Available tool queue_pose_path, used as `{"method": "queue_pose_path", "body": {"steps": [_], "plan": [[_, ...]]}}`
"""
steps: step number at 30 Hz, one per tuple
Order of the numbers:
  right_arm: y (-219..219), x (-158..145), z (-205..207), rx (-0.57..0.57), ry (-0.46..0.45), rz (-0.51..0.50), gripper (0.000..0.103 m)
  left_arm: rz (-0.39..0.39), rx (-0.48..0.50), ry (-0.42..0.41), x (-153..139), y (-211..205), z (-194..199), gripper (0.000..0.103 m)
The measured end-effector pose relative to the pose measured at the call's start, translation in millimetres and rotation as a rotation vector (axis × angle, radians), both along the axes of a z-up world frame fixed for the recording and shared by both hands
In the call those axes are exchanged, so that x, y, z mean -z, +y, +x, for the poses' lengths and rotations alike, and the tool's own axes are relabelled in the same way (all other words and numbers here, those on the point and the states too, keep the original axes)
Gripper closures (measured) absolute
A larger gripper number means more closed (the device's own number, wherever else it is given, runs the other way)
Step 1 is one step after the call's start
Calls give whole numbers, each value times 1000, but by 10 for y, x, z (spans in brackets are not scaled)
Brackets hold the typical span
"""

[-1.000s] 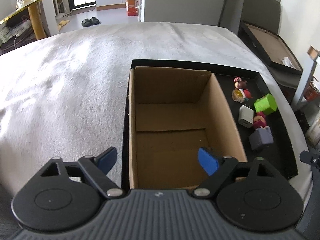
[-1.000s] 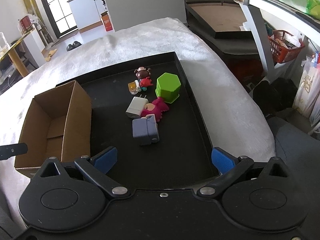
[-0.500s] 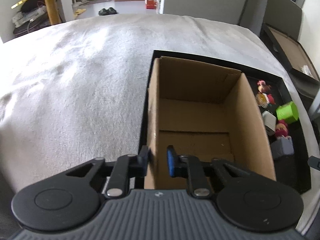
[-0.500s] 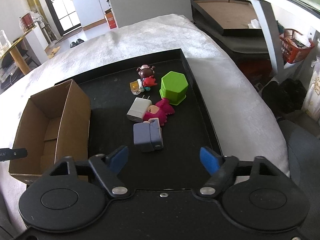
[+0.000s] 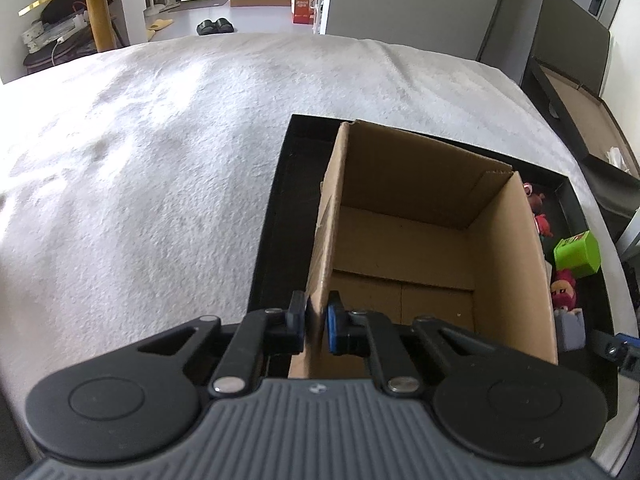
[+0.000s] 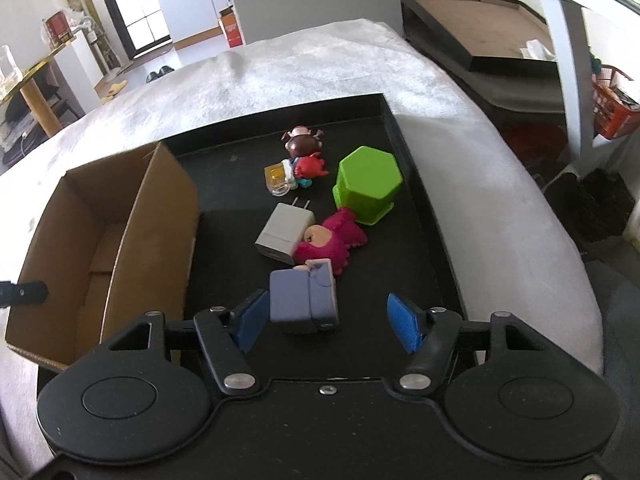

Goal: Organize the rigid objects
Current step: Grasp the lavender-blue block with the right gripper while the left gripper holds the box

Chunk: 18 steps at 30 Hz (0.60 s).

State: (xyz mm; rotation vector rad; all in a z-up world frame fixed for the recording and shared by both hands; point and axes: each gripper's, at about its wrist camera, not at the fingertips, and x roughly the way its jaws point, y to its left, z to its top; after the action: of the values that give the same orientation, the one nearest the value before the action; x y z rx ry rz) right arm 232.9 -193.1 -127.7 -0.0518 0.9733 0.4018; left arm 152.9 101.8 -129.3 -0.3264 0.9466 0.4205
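The left gripper is clamped on the near left wall of the empty cardboard box, which stands at the left edge of the black tray. The right gripper, its jaws half open and just closing, straddles the near end of the purple-grey block, pads not pressing it. Beyond lie a pink figure, a white charger, a green hexagonal cup and small figurines near the far edge.
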Motion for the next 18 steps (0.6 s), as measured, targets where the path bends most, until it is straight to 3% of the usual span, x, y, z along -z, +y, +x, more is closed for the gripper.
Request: {"method": "queue_pose_path", "body": {"steps": [15,17,18], "plan": [[375,270,97,-122,7,-156,40,13,54,-32,151,-51,-105,93],[423,309,101,-155,-4,-193,47,8,59,-35,152,-44,-124,93],[442,332,108,-169,0,-210,57,5,59,-38,157,-37,-135,93]]}}
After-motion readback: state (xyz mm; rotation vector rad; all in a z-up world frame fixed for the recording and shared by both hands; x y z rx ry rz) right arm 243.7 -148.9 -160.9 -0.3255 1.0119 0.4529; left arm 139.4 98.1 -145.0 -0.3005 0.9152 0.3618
